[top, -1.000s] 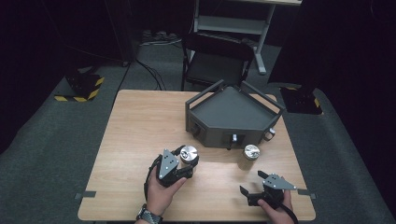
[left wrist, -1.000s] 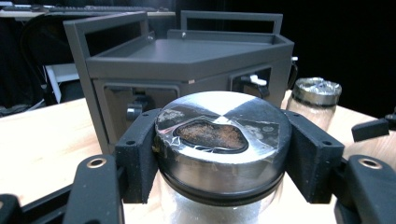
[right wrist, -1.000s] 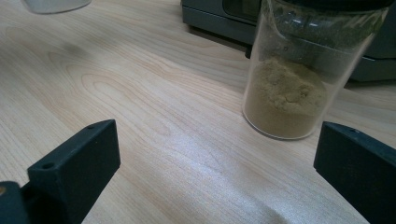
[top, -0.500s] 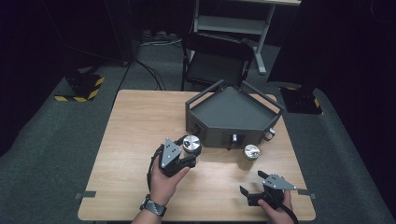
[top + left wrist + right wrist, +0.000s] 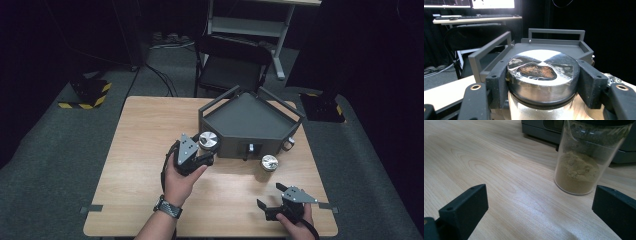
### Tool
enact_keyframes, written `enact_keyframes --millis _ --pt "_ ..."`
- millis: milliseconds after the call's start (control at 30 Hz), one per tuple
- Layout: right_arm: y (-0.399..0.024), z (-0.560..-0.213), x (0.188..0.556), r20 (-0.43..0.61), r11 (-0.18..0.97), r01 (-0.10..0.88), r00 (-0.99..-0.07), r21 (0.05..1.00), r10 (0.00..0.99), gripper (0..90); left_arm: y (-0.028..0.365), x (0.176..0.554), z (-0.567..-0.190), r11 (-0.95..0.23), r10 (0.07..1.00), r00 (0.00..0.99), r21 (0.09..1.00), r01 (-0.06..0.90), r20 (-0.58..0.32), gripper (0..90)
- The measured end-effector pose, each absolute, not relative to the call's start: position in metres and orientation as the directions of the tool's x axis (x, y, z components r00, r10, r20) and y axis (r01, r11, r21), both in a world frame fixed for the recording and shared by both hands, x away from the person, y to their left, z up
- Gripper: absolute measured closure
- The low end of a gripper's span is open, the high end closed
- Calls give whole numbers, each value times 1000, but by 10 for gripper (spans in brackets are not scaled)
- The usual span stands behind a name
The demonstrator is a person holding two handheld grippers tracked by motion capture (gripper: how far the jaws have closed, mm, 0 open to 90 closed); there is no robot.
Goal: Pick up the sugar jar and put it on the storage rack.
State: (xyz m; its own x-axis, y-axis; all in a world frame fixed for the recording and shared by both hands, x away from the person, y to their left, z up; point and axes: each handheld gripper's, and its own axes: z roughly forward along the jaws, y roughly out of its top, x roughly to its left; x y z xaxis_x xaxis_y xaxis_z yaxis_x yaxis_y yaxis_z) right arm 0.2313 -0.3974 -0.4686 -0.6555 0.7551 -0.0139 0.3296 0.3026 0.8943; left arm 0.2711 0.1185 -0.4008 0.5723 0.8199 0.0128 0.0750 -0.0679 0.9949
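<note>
Silver-lidded jar (image 5: 208, 141), centre of the high view, just left of the dark grey angular tray (image 5: 250, 122) and close against its front-left wall; in the left gripper view its metal lid (image 5: 541, 71) carries a taped window showing brownish powder. The left gripper (image 5: 200, 159) is clamped on this jar, its black jaws pressing the lid from both sides. A second jar (image 5: 269, 164), clear-walled and partly filled with tan powder, stands on the wooden table (image 5: 145, 145) just in front of the tray, right of centre. The right gripper (image 5: 274, 200), lower right of the high view, has its jaws spread wide with nothing between them; the second jar (image 5: 586, 160) lies beyond them
</note>
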Motion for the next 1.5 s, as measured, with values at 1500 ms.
enact_keyframes --millis 1500 --pt "-401 -469 234 5 291 336 -663 896 748 3 79 339 -363 -44 834 551 998 42 14 351"
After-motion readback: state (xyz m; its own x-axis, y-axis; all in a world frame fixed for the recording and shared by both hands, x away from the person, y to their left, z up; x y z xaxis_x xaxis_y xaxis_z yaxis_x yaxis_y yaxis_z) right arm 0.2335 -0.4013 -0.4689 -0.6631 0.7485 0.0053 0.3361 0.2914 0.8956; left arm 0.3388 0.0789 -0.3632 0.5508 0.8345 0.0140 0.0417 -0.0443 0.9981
